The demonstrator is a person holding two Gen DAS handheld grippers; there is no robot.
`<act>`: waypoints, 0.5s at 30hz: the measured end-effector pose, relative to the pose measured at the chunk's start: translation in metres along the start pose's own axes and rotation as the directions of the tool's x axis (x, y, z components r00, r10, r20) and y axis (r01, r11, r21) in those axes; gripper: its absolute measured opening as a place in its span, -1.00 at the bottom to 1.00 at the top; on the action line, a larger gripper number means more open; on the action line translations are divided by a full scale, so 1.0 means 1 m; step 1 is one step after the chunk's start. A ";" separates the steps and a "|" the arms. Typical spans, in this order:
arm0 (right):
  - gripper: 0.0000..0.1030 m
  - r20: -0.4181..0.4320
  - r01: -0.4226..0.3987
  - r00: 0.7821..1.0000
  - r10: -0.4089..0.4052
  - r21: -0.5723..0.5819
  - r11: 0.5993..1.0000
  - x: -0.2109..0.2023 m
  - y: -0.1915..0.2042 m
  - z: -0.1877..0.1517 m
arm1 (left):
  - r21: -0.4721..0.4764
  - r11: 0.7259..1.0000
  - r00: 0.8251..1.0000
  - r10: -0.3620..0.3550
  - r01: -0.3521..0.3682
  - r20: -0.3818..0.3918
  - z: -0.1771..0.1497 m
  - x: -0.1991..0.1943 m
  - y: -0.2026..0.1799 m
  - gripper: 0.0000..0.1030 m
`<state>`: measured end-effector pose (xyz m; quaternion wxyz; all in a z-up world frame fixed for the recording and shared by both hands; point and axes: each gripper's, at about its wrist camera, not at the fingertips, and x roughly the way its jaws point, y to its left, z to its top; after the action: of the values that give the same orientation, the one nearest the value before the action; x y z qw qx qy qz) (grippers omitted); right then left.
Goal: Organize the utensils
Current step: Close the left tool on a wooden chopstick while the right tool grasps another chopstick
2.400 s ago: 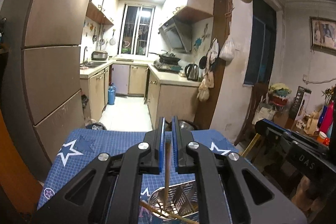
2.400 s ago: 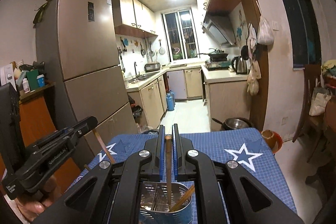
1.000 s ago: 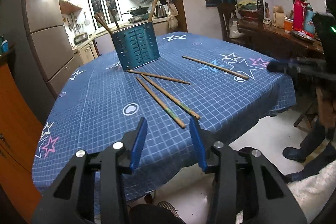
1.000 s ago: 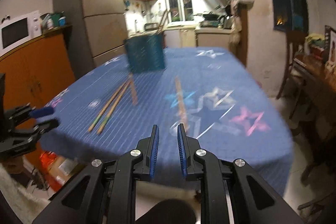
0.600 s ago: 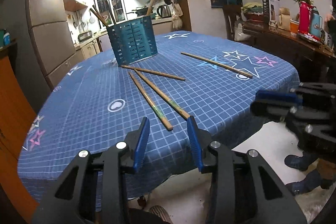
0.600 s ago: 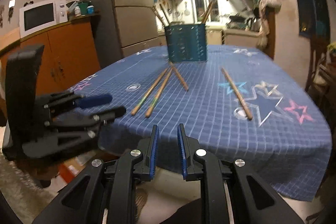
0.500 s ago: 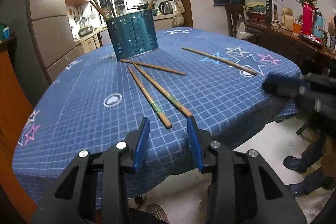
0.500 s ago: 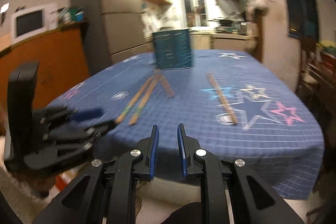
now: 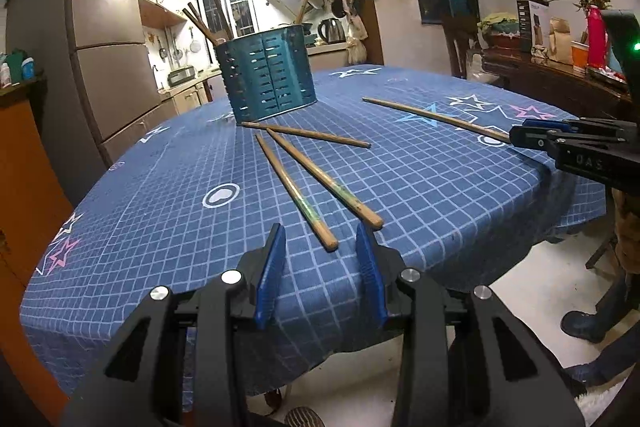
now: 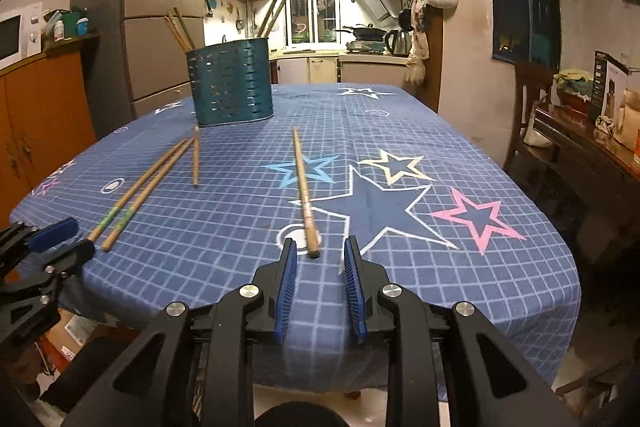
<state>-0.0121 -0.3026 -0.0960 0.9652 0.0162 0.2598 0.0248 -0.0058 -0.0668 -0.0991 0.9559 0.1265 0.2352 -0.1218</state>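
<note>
You see a blue white-gridded tablecloth with stars, a teal slotted utensil holder, and tan wooden chopsticks, two green-banded.

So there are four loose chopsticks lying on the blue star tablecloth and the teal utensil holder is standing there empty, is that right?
Not quite. The four loose chopsticks do lie on the blue star tablecloth, but the teal utensil holder is not empty: several sticks poke out of its top. Both wrist views show this, the right wrist view most clearly.

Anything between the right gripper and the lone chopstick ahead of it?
Nothing: right wrist view shows only bare tablecloth between the opening, empty right gripper and the lone chopstick.
</note>
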 end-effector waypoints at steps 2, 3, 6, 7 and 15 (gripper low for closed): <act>-0.49 -0.004 -0.007 1.000 0.007 -0.008 1.000 0.005 0.000 0.000 | -0.008 1.000 1.000 0.001 -0.001 0.002 0.000 0.000 0.001 -0.31; -0.49 -0.006 -0.007 1.000 0.007 -0.012 1.000 0.007 0.001 -0.001 | -0.013 1.000 1.000 0.001 -0.001 0.002 0.000 0.001 0.001 -0.33; -0.49 -0.003 -0.015 1.000 0.015 -0.015 1.000 0.010 0.003 -0.002 | -0.038 0.999 1.000 -0.024 0.023 -0.002 0.001 0.002 0.003 -0.52; -0.49 -0.002 -0.019 1.000 0.019 -0.017 1.000 0.011 0.003 -0.001 | -0.042 0.999 1.000 -0.027 0.027 -0.002 0.001 0.003 0.003 -0.66; -0.73 0.001 -0.057 0.998 0.057 0.012 0.998 0.016 -0.002 0.001 | -0.074 0.997 1.000 -0.031 0.031 -0.003 -0.001 0.004 0.011 -0.80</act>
<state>0.0021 -0.3036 -0.1032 0.9641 0.0293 0.2590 0.0510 0.0002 -0.0566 -0.1001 0.9575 0.0875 0.2434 -0.1275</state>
